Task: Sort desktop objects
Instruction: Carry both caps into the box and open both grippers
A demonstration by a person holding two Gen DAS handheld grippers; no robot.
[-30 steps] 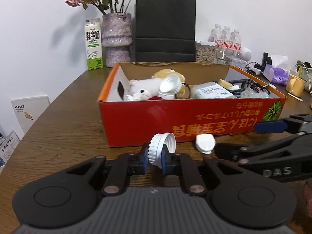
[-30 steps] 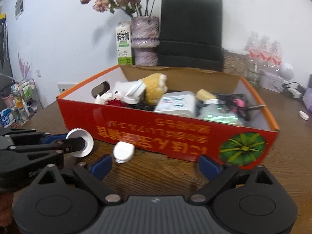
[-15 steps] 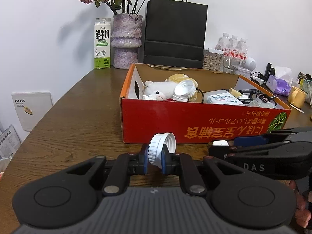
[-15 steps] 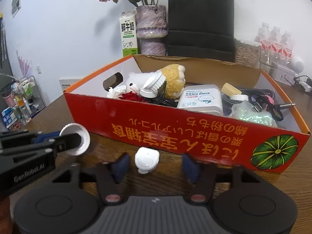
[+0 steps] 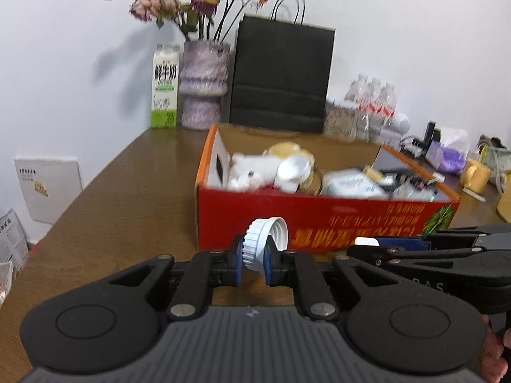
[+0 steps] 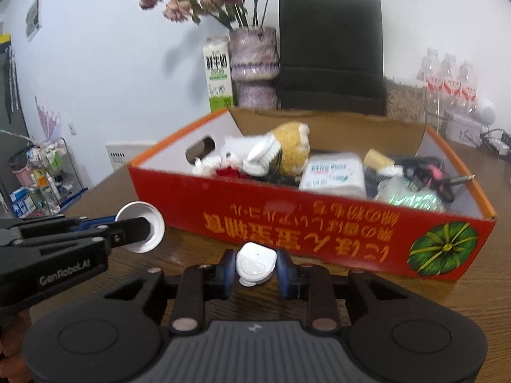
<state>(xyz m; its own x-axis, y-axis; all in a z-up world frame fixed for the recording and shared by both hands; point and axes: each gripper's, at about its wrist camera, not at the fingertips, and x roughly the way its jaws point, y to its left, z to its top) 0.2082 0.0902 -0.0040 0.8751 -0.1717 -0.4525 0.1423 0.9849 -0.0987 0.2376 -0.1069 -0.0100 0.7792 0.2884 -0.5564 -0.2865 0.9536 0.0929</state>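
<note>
A white ribbed bottle cap (image 5: pixel 265 238) stands on edge between the blue pads of my left gripper (image 5: pixel 254 263), which is shut on it in front of the red cardboard box (image 5: pixel 319 220). The right wrist view shows that cap (image 6: pixel 140 231) held at the left, above the table. My right gripper (image 6: pixel 255 273) is closing its jaws on a small white rounded plastic case (image 6: pixel 255 262), and both pads touch its sides just before the box's front wall (image 6: pixel 303 226). In the left wrist view only a corner of the case (image 5: pixel 364 241) shows in the right gripper (image 5: pixel 378 245).
The box holds a plush toy (image 6: pixel 290 146), a wipes pack (image 6: pixel 333 175), cables and other items. Behind it stand a vase (image 5: pixel 203 83), a milk carton (image 5: pixel 165 86), a black paper bag (image 5: pixel 281 73) and water bottles (image 5: pixel 372 102). A yellow mug (image 5: pixel 477 174) sits far right.
My right gripper's jaws have come together from wide open onto the white case. My left gripper, still holding the cap, has drawn slightly back and up from the box.
</note>
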